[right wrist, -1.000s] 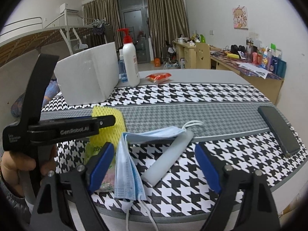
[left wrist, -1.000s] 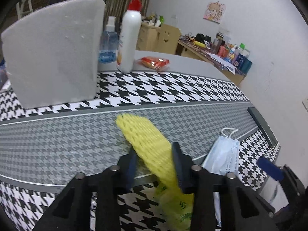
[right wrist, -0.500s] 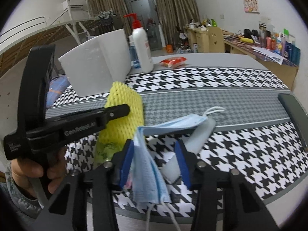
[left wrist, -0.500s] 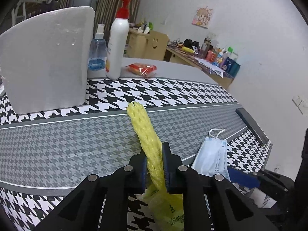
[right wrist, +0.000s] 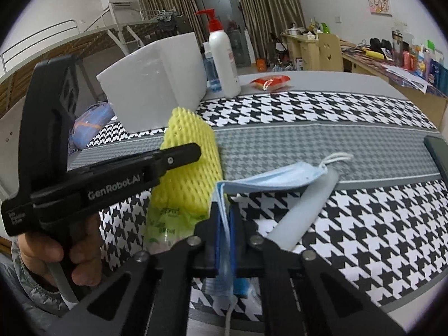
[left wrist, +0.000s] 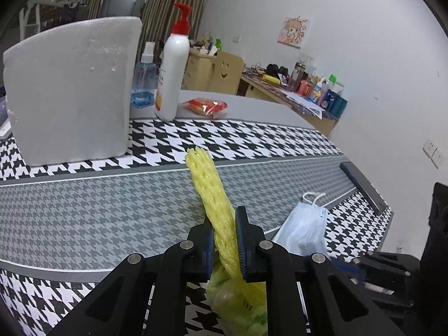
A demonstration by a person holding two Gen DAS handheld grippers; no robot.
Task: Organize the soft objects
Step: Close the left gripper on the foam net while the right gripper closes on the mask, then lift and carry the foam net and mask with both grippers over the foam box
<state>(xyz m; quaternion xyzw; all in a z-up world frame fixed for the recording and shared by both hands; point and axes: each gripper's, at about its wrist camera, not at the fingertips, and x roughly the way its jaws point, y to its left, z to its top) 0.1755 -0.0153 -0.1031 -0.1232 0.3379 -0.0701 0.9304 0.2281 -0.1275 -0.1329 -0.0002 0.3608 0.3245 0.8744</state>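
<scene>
Two soft items gripped, none sorted yet. Your left gripper (left wrist: 225, 243) pinched yellow foam mesh sleeve (left wrist: 215, 204); your right gripper (right wrist: 224, 238) pinched light-blue pleated face mask (right wrist: 268, 176). Both sat near tabletop's front edge. White foam box (right wrist: 156, 89) waited at far-left corner, likely destination.

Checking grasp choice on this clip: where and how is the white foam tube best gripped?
Grip the foam tube at mid-length, across its width, coming from above. It lies flat and slanted on the table, its far end under the mask; the middle looks bare and narrow enough for the jaws.

Mask (right wrist: 282, 176) right of foam net (right wrist: 190, 168)
</scene>
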